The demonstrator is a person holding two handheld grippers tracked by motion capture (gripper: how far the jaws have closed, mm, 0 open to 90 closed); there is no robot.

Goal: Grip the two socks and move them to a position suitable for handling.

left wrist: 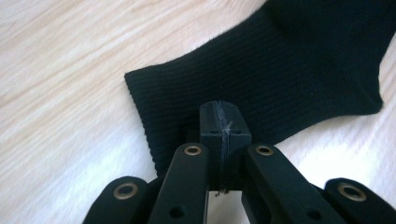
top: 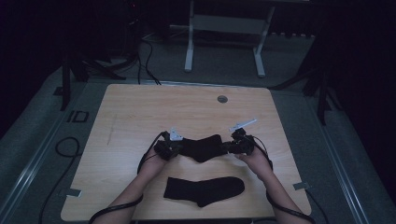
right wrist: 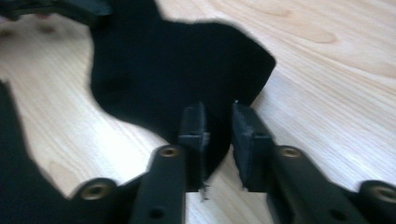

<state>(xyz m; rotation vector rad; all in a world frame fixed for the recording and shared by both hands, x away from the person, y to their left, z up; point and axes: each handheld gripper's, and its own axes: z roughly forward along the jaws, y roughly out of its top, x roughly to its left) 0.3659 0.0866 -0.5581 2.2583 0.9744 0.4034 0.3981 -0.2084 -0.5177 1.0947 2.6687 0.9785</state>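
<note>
A black sock [top: 201,147] lies stretched across the middle of the wooden table [top: 140,107]. My left gripper [top: 175,149] is at its left end. In the left gripper view the jaws [left wrist: 223,116] are pressed together on the ribbed cuff of the sock [left wrist: 280,70]. My right gripper [top: 226,147] is at the sock's right end. In the right gripper view its jaws [right wrist: 218,121] stand apart, with the tip of the sock [right wrist: 173,70] lying loose in the gap. A second black sock [top: 205,189] lies flat nearer the front edge.
A round grommet [top: 222,99] sits near the table's far edge. A white desk frame [top: 189,46] stands on the floor behind. Cables [top: 65,147] lie on the floor at the left. The second sock [right wrist: 11,154] shows at the left edge of the right gripper view.
</note>
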